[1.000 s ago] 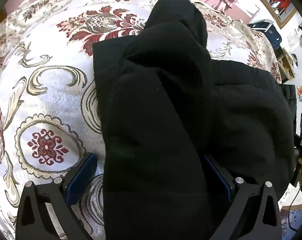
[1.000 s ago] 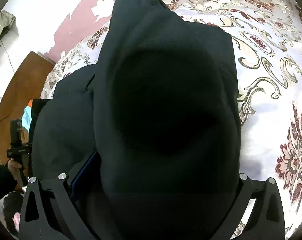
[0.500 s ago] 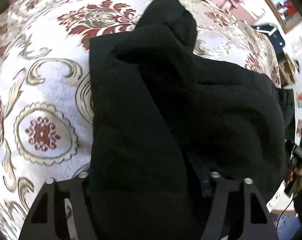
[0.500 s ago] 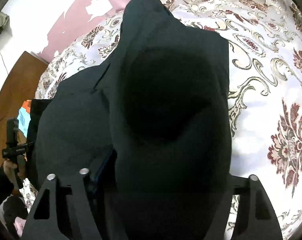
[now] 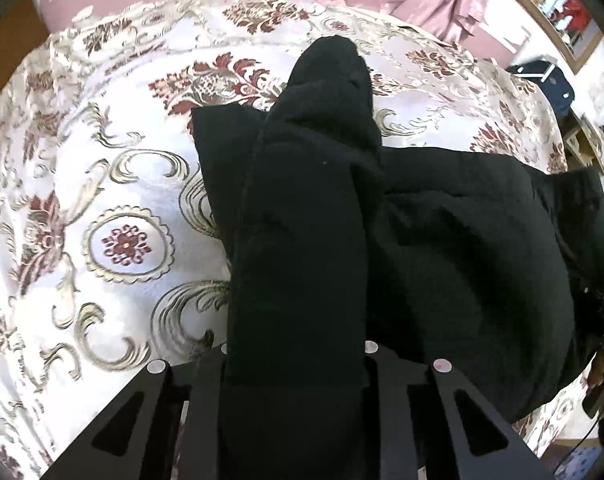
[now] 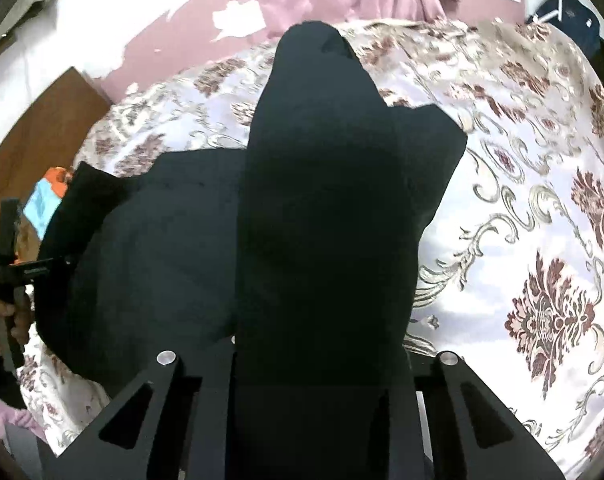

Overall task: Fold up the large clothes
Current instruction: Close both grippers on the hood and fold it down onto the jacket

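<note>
While the black coat (image 5: 422, 240) lay on the patterned bed (image 5: 121, 200), the jaws of the left gripper (image 5: 295, 364) and right gripper (image 6: 322, 356) were closing, each pinching its fabric.

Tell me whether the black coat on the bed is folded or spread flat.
Partly folded: the thick black padded coat lies bunched on the floral bedspread, a doubled-over part between each pair of closing tongs, left and right.

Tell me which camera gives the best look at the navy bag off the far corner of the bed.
The left wrist view: the navy bag shows there with its white trim, beyond the floral bedspread. The right wrist view catches it smaller and blurred, cut by the lens rim.
</note>
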Tool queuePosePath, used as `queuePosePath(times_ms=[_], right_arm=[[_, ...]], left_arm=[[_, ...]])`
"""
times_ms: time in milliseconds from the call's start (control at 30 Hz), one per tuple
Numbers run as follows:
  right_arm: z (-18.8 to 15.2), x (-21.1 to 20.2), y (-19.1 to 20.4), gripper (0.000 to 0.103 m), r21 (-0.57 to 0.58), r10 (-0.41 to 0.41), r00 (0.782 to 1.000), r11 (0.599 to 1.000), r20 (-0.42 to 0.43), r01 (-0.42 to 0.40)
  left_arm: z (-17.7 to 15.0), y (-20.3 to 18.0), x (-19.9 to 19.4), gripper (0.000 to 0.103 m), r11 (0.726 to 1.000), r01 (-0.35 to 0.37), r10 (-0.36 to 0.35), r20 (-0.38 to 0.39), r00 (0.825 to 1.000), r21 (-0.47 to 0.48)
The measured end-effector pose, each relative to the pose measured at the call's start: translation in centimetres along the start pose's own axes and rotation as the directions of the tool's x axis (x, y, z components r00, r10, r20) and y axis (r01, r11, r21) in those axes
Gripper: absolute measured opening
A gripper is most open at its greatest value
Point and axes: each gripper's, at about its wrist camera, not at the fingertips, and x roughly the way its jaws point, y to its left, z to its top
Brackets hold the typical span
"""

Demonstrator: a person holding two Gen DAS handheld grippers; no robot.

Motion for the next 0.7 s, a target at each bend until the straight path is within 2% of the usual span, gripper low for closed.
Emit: queuePosePath(times_ms=[300, 433, 567, 700], right_arm=[[-2.3, -4.8, 3.7, 0.017, -0.077, 0.07, 0.998, 0.995, 0.005, -0.07], [-4.0, -6.8, 5.2, 0.017, -0.079, 0.09, 0.996, 0.993, 0.017, -0.088], [-5.8, -8.0, 6.3, 0.017, -0.072, 0.086, 0.996, 0.994, 0.011, -0.085], [-7.6, -8.4, 7.1, 0.017, -0.067, 0.062, 0.998, 0.996, 0.002, -0.062]], left_arm=[[-3.8, 2.3, -6.1, 0.021, 0.998, 0.018, -0.017, 0.014, 1.0, -0.065], [-5.8, 3.1, -8.1, 0.021, 0.999, 0.012, -0.011, 0.014, 1.0, -0.05], [-7.4, 3.6, -9.1, 0.021, 0.999, 0.02, -0.019, 0.004, 1.0, -0.047], [-9.1, 4.5, -8.3, 0.021, 0.999, 0.038, -0.039, -0.019, 0.999, -0.036]])
